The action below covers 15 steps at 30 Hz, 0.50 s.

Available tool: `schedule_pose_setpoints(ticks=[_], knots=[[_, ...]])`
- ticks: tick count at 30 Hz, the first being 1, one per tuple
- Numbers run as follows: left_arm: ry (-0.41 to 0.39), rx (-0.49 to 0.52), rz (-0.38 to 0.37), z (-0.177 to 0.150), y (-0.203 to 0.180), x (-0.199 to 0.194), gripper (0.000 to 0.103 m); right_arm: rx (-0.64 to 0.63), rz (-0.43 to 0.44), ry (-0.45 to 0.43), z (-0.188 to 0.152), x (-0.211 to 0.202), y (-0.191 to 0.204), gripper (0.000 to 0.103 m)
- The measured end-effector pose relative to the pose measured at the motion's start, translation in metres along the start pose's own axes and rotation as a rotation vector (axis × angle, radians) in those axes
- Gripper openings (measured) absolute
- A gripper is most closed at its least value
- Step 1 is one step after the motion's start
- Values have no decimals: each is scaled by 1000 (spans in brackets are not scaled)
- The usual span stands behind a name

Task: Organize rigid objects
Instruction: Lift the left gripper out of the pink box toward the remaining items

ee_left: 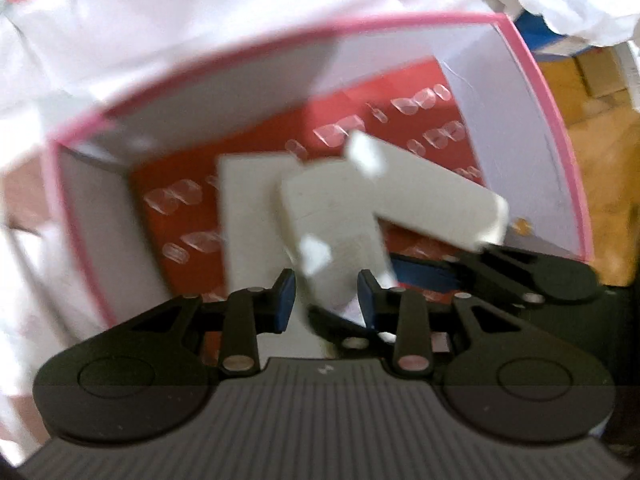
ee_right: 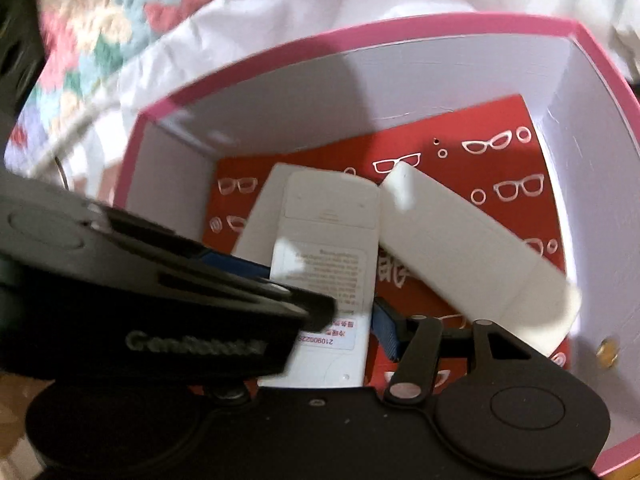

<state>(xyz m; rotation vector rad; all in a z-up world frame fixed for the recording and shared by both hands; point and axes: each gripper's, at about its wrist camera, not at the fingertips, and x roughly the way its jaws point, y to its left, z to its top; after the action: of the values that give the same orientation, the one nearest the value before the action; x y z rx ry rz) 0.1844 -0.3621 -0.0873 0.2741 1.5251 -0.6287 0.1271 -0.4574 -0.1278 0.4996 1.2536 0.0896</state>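
- White crumpled cloth [ee_left: 168, 12] as backdrop, with a pink-rimmed box [ee_left: 532, 92] sitting on it; left view is motion-blurred.
- Left gripper [ee_left: 327, 298]: jaws narrowly parted, blue pads either side of the near end of a white remote [ee_left: 340, 220]. Pads look to be pressing its edges, so it reads as gripped.
- In the right view the same remote [ee_right: 328, 248] lies back-side up, its printed label facing the camera, with the left gripper body [ee_right: 160, 320] crossing over its near end.
- Right gripper [ee_right: 360, 328]: jaws about half open. Only one blue pad [ee_right: 386, 330] visible, just beside the remote's right edge; contact cannot be told, and the other finger is hidden behind the left gripper.
- Second white remote [ee_right: 472, 248] lies tilted in the box, its far end touching the first remote's top corner.
- Flat white piece [ee_left: 248, 208] sits under the gripped remote.
- Box floor: red sheet with eyeglasses print [ee_right: 500, 168]; inner walls white.
- Floral fabric [ee_right: 92, 28] at upper left in the right view.
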Motion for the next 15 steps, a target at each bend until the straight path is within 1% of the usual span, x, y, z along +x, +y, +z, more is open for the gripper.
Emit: schedule_pose_setpoints(ticks=[1,2,4,6,8,9,11,13,15], knots=[[-32,22,27,-2,1,-6,34,9,-9,-23,-2,-5,0,63],[-50,44,28,-4,2,-11,34,7,-17,-44,-6,-10,1,63],[-57,72,-14,-9,5,-21,35,-21,-38,-79,-17,-23,8,63],[-70,100,-62,-20,12,-37,35,-77,-84,-119,-29,-35,21,63],[-114,132,-75,-35,15,-56,35,-166,-157,-188,-45,-51,42,63],[-141,159,-78,-45,18,-67,35,-199,-171,-228,-55,-60,52,63],[-179,195,-90,-63,21,-85,35,-228,-158,-293,-65,-77,63,63],[-222,214,-96,-80,31,-104,35,-244,-119,-365,-77,-91,76,64],[-258,219,-91,-98,43,-123,37,-265,-88,-409,-85,-102,85,64]])
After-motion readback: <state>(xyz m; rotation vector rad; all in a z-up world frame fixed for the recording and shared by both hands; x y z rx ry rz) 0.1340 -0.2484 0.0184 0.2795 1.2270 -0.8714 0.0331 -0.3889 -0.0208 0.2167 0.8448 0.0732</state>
